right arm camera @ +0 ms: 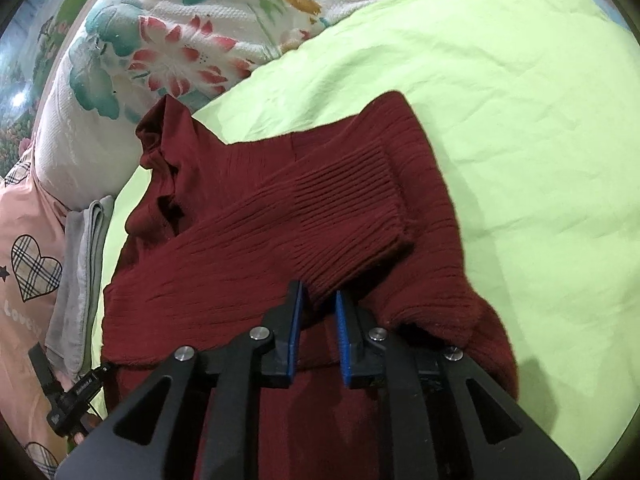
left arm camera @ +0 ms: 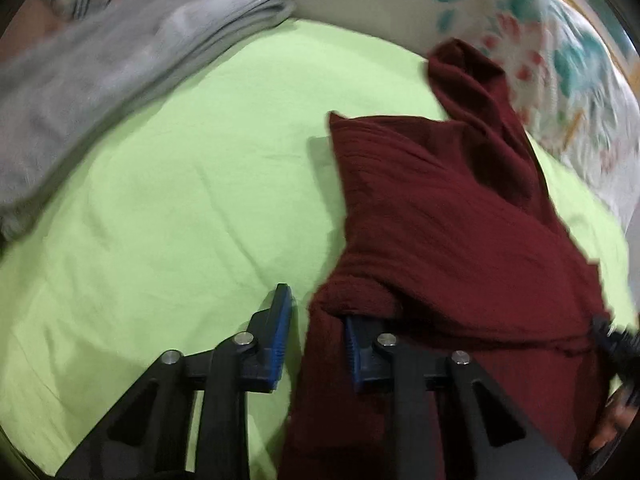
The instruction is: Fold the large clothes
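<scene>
A maroon sweater [right arm camera: 280,216] is seen on the green bedsheet [right arm camera: 520,120]. Left gripper [left arm camera: 316,320] fingers are spread, one tucked under knit; right gripper [right arm camera: 318,308] fingers are parted around an edge.

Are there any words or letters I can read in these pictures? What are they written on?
"Love", followed by letters too blurred to read: white writing on the pink cloth with checked hearts, under a heart at the left edge of the right wrist view.
Small white print on the black device at the lower left of that view: too small to read.
The red sweater, green sheet, flowered blanket and grey folded cloth: no writing.
</scene>
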`<state>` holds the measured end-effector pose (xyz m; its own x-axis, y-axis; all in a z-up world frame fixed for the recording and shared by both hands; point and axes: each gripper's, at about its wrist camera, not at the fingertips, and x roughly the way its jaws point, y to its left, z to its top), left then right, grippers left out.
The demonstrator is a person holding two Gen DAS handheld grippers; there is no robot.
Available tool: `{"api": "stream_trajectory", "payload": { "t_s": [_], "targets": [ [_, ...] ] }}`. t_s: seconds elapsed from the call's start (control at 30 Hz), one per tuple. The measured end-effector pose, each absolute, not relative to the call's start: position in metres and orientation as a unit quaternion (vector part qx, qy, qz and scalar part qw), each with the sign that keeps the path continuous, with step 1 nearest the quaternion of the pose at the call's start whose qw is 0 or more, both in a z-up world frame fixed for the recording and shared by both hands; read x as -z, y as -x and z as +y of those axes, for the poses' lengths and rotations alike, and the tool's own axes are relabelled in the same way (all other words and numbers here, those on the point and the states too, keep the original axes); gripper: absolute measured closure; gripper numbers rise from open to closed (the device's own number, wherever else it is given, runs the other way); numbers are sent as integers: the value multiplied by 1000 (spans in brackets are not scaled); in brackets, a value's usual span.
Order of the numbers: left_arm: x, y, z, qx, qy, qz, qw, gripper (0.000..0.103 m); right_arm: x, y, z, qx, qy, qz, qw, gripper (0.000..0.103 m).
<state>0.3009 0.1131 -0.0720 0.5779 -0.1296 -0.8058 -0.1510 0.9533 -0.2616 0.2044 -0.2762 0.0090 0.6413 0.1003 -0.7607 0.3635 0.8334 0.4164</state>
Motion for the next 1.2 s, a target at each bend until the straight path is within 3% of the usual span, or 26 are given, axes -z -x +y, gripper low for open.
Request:
{"api": "stream_trajectory", "payload": {
  "t_s": [0.1,0.33,0.53,0.7,0.77,0.9,0.97,1.03,1.1,1.2],
  "targets": [
    [76,-296,138,17,220,453,863,80,-16,-192,-285,83,-298,404,861,86],
    [45,-263,129,47,191,440,876,82,-47,-173,-298,78,-290,362,882,85],
    [13,-273,77,150,176,411,882,78,-49,-209,-273,0,-264,386,884,85],
    [50,-309,59,120,137,462,868,79,-18,-241,-279,20,-247,437,864,74],
    [63,-310,70,111,129,470,866,90,-11,-237,-291,38,-249,442,861,74],
    [58,-301,92,105,146,460,869,95,-21,-222,-310,59,-257,421,868,74],
    [49,-301,98,101,162,451,872,89,-29,-225,-312,51,-260,413,871,74],
    [38,-305,96,99,164,441,877,74,-37,-236,-306,33,-254,410,875,74],
    [27,-315,93,96,157,434,882,65,-45,-249,-296,14,-239,407,881,74],
    [12,-342,78,93,149,430,885,58,-56,-276,-274,-20,-211,402,891,74]
  ]
}}
